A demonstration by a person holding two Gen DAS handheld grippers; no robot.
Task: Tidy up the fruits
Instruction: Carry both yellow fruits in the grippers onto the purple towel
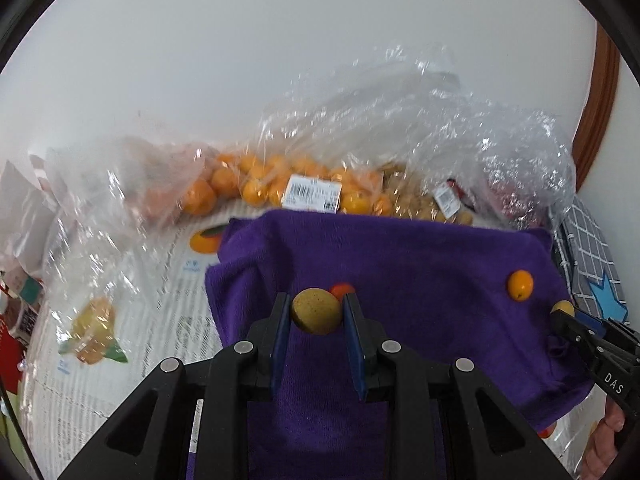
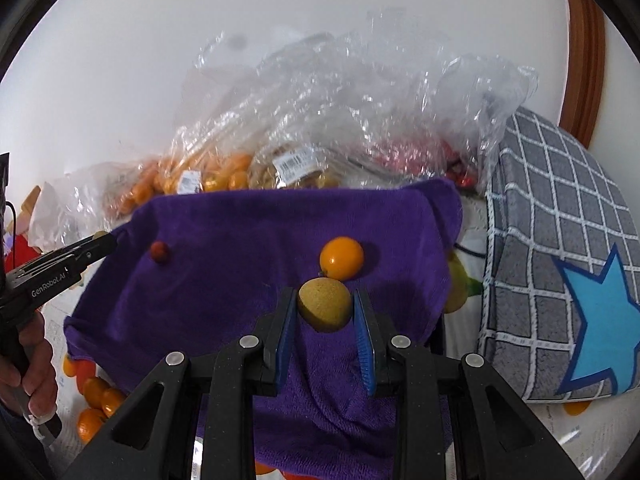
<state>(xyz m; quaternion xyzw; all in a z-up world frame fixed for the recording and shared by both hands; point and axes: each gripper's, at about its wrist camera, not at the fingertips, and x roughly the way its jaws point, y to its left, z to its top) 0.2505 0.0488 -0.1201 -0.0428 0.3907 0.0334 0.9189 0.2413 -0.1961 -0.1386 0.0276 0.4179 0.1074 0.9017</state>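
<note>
Left wrist view: the left hand-held gripper (image 1: 316, 312) is gripping a yellow-brown fruit (image 1: 316, 311) between its blue pads, hovering above a purple towel (image 1: 420, 280). A small red fruit (image 1: 342, 290) is peeking out just behind it, and an orange kumquat (image 1: 520, 285) is lying on the towel toward the right. At the right edge, the right hand-held gripper (image 1: 566, 312) is showing with a yellowish fruit at its tip.

Right wrist view: the right hand-held gripper (image 2: 325, 308) is clamping another yellow-brown fruit (image 2: 325, 310) over the towel (image 2: 240, 248), with the kumquat (image 2: 341, 258) resting just beyond it and the red fruit (image 2: 159, 251) sitting well apart to the left. Clear plastic bags (image 2: 320, 120) holding oranges and other produce are standing behind the towel, and a grey checked cushion (image 2: 560, 240) is lying to the right
</note>
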